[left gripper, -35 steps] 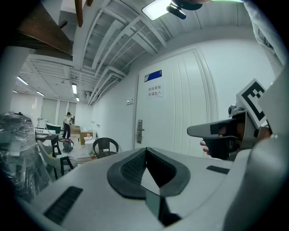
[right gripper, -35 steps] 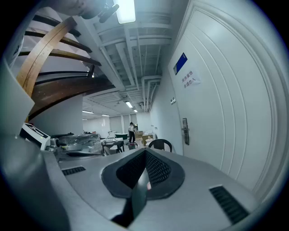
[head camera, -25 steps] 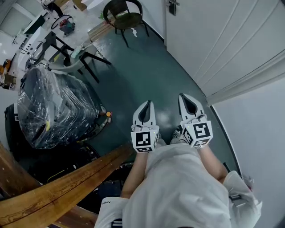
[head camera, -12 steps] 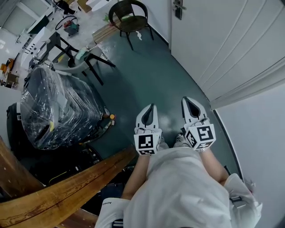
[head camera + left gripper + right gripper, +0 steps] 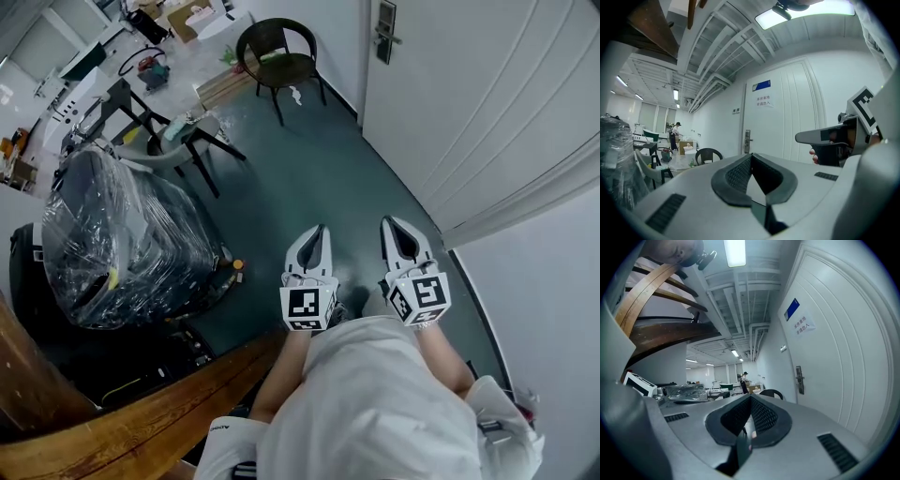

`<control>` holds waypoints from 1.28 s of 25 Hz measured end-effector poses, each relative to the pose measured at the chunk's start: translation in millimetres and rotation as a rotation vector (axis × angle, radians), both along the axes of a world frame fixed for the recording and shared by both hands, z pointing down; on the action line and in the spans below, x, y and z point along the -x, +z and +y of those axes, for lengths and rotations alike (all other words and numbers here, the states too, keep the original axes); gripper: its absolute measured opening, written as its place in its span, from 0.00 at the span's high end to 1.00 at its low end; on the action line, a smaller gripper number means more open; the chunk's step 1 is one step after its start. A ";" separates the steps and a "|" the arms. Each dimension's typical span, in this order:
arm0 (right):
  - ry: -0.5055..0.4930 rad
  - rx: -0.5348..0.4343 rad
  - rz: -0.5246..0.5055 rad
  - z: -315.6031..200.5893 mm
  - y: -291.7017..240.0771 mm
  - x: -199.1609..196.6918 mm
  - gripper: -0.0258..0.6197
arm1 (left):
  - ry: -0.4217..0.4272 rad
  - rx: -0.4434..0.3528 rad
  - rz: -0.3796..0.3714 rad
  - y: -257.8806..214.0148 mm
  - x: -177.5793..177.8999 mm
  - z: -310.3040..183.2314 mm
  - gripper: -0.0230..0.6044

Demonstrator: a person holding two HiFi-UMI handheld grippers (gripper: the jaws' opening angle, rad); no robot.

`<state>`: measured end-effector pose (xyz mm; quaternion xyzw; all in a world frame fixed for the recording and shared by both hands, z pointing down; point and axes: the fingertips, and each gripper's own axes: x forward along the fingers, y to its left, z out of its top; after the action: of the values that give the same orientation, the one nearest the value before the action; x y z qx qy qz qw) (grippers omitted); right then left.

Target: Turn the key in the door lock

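Observation:
A white panelled door (image 5: 469, 103) stands ahead on the right, with its metal lock plate and handle (image 5: 385, 32) at the far end; the plate also shows in the left gripper view (image 5: 747, 140) and the right gripper view (image 5: 799, 379). No key can be made out at this distance. Both grippers are held side by side in front of the person's chest, well short of the door. My left gripper (image 5: 319, 231) is shut and empty. My right gripper (image 5: 389, 223) is shut and empty too, nearer the door.
A dark round chair (image 5: 275, 47) stands by the wall near the lock. A plastic-wrapped bulky object (image 5: 117, 239) and a folding table (image 5: 159, 117) lie left. A wooden rail (image 5: 141, 422) curves below left. Teal floor (image 5: 319, 159) runs toward the door. A person (image 5: 674, 133) stands far off.
Both grippers and the view have moved forward along the floor; the lock plate and chair have come further into view at the top.

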<state>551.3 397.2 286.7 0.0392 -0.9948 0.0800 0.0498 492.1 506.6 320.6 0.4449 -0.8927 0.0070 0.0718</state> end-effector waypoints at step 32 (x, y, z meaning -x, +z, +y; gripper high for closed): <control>-0.211 0.043 0.116 -133.7 40.3 198.4 0.97 | -0.063 0.044 -0.013 5.3 188.1 -149.3 0.95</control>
<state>352.9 263.5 327.1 -0.0621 -0.9869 0.0931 0.1165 304.0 357.3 326.0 0.4147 -0.9064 0.0271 0.0760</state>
